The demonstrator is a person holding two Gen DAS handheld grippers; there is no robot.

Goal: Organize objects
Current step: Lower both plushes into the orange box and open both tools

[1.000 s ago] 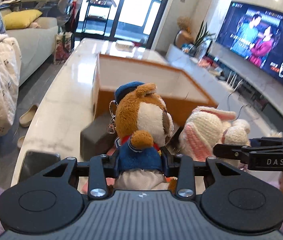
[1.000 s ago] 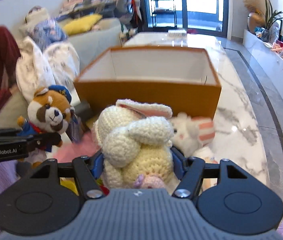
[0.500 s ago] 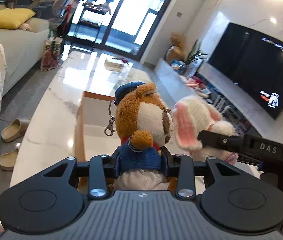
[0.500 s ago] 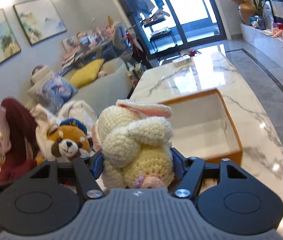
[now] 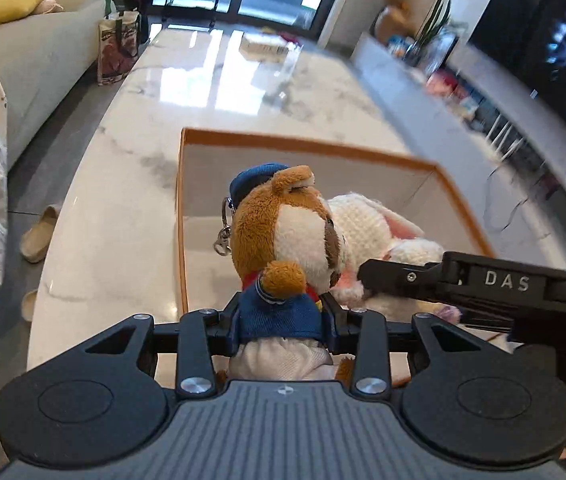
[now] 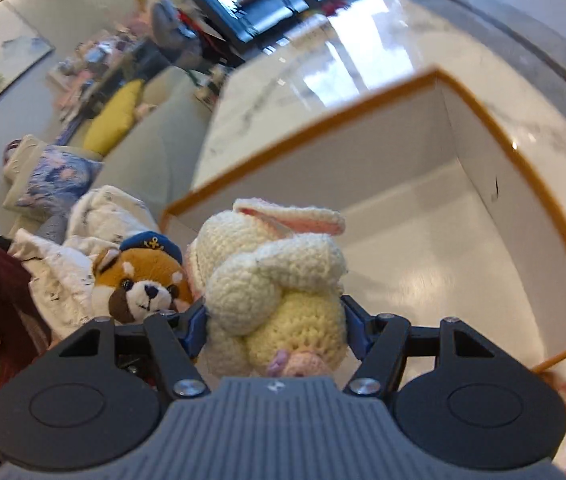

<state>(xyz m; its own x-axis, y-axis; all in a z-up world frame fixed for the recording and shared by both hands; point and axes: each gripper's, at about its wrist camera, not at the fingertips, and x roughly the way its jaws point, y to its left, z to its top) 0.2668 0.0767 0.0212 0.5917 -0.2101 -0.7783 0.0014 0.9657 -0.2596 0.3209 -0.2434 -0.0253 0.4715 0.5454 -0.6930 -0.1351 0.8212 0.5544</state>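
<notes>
Plush brown-and-white raccoon toy in blue cap and jacket (image 5: pixel 283 240) is pinched at the waist by the left gripper (image 5: pixel 281 316). A cream crocheted bunny (image 6: pixel 275 280) is squeezed by the right gripper (image 6: pixel 275 320). Both toys, probably light and squashy, are held over the orange-rimmed white box (image 5: pixel 323 148).

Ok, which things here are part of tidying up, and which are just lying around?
Part of the job:
- brown plush red panda in a blue sailor cap, held in the left tongs
- cream crocheted rabbit, held in the right tongs
- orange-edged white cardboard box

Lying about:
- yellow cushion
- beige slippers
- printed tote bag
</notes>
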